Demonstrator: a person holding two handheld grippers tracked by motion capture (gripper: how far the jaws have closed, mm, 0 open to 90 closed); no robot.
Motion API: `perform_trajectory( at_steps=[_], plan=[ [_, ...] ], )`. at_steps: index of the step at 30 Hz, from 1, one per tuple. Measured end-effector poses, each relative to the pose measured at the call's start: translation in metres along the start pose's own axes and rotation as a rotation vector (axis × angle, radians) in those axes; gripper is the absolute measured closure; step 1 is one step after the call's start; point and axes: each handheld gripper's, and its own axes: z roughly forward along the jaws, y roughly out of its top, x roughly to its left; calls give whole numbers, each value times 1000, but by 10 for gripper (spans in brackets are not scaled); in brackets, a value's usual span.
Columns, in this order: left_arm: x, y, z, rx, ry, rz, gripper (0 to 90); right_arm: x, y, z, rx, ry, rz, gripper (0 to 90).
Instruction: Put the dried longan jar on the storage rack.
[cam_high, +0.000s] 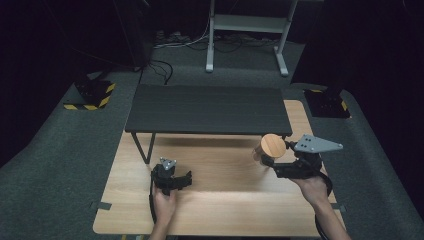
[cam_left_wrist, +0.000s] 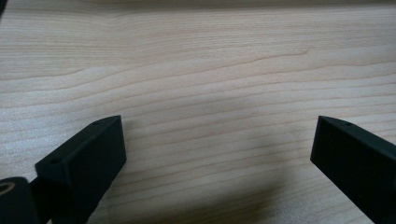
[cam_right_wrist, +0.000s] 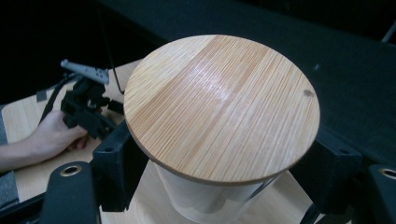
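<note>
The right hand-held gripper (cam_high: 272, 161) has the jar (cam_high: 267, 151) — a clear container with a round bamboo lid (cam_right_wrist: 222, 105) — clamped between its jaws, which press against the glass body just under the lid on either side in the right gripper view. The jar sits at the right of the tabletop (cam_high: 220, 210), just in front of the near edge of the low black shelf (cam_high: 207, 109) that stands across the far half; from the high view I cannot tell whether its base rests on the wood or is lifted a touch clear. Over on the left, the left hand-held gripper (cam_high: 176, 176) is down near the tabletop with its jaws spread wide and nothing between them — only bare wood grain in the left gripper view — and the person's left hand (cam_high: 163, 204) wraps its handle. So the grasp looks done and secure, with the lid on. What is left, as I read it, is the carry — most likely up onto the black shelf just beyond, though the open left hand-held gripper could yet come across to deal with the lid. Neither of those has begun; the shelf top is bare and the jar is still on the near side of it.
</note>
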Motion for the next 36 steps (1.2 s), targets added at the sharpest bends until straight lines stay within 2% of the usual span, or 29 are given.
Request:
perform_trajectory(
  at_steps=[7, 15, 19, 26, 29, 36],
  plan=[
    [0, 0, 0, 2, 0, 2, 33, -16, 30, 5, -15, -9, -4, 248],
    [0, 0, 0, 1, -1, 1, 33, -26, 50, 16, -9, -24, -2, 248],
    [1, 0, 0, -1, -2, 0, 33, -32, 59, 24, -4, -41, 14, 248],
    [1, 0, 0, -1, -3, 0, 33, -40, 74, 43, 30, -87, 41, 248],
    [1, 0, 0, -1, -3, 1, 33, -39, 81, 52, 56, -122, 27, 248],
    [1, 0, 0, -1, -3, 0, 33, -49, 88, 66, 86, -141, 65, 248]
  ],
)
